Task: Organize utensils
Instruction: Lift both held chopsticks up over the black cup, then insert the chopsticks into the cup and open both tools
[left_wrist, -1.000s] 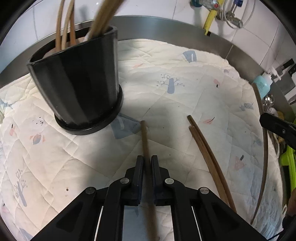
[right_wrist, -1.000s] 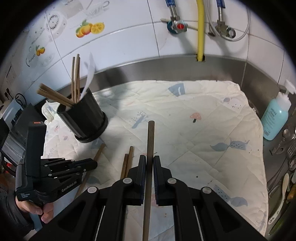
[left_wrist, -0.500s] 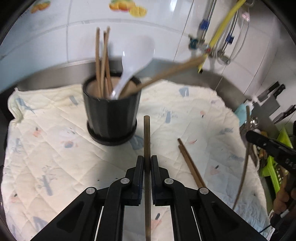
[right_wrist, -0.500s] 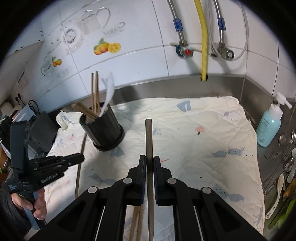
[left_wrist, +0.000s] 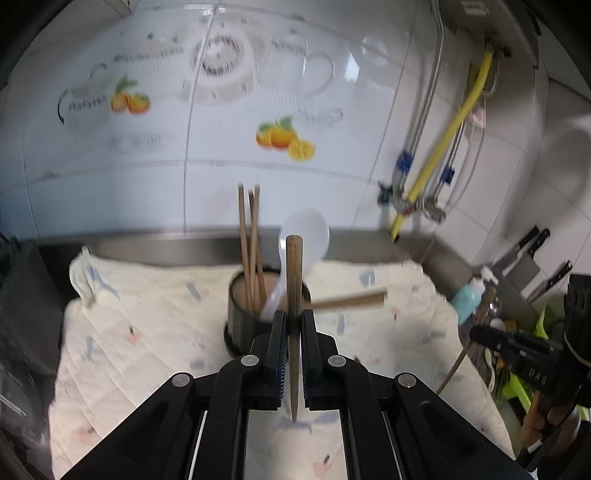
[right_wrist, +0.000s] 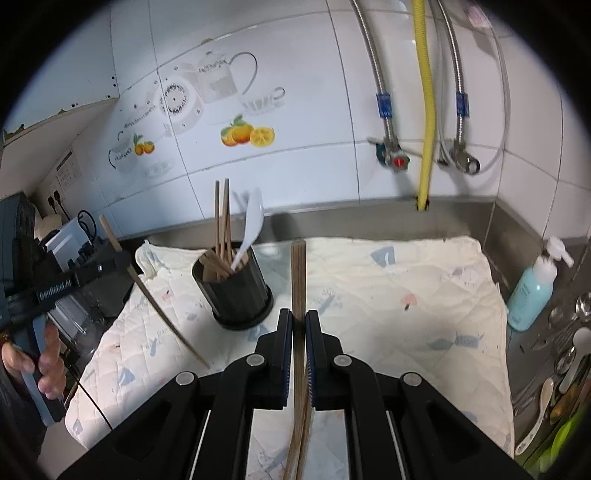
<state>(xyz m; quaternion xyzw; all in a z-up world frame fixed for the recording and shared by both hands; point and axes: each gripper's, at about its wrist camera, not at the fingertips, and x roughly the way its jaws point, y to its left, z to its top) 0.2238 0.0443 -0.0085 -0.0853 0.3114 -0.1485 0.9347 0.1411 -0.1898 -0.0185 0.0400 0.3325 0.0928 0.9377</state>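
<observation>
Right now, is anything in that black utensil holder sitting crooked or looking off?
Yes. One chopstick in the black utensil holder leans far over its rim, nearly level, while the other chopsticks and the white spoon stand more upright.

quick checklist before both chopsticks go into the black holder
1. Left gripper shut on its chopstick: ok.
2. Right gripper shut on its chopstick: ok.
3. Black holder upright on the quilted cloth: ok.
4. Room in the holder: cannot tell; chopsticks and a white spoon already fill part of it.
5. Left chopstick lined up over the holder opening: not ok, it hangs to the side, tilted, in the right wrist view.
6. Grippers apart from each other: ok.
</observation>
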